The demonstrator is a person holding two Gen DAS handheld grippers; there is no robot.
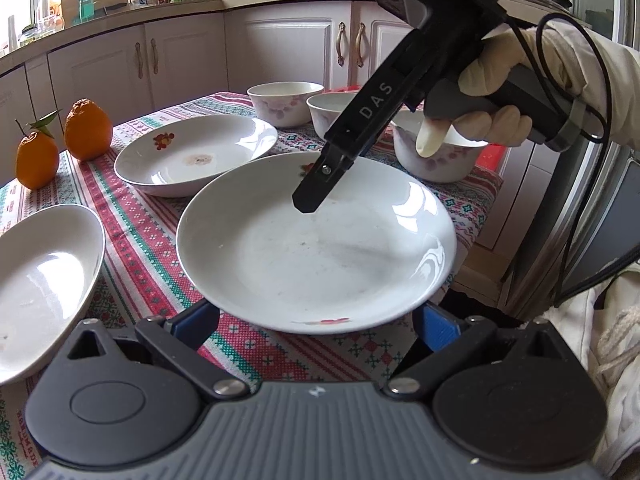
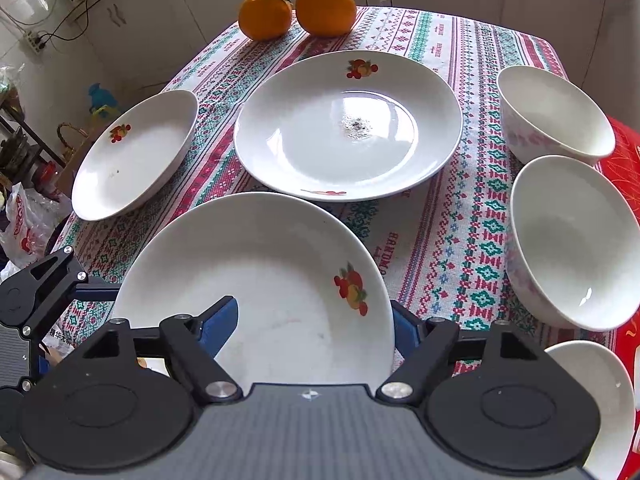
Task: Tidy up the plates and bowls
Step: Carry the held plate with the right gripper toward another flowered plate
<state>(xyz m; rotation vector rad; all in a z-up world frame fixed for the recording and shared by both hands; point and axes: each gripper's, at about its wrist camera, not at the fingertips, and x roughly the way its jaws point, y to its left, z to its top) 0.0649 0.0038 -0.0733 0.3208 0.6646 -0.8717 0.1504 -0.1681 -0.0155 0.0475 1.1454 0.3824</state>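
Note:
Three white plates with fruit prints lie on the patterned tablecloth. The near plate sits between both grippers. My left gripper is open, its blue pads either side of the plate's near rim. My right gripper is open with one blue finger over the plate's inside and the other outside the rim; it also shows in the left wrist view above the plate. A second plate lies behind, a third to the side. Three white bowls stand together.
Two oranges sit at the table's far side. The table edge drops off beside the bowls. White kitchen cabinets and a cluttered counter stand behind the table. A red surface lies under the bowls' side.

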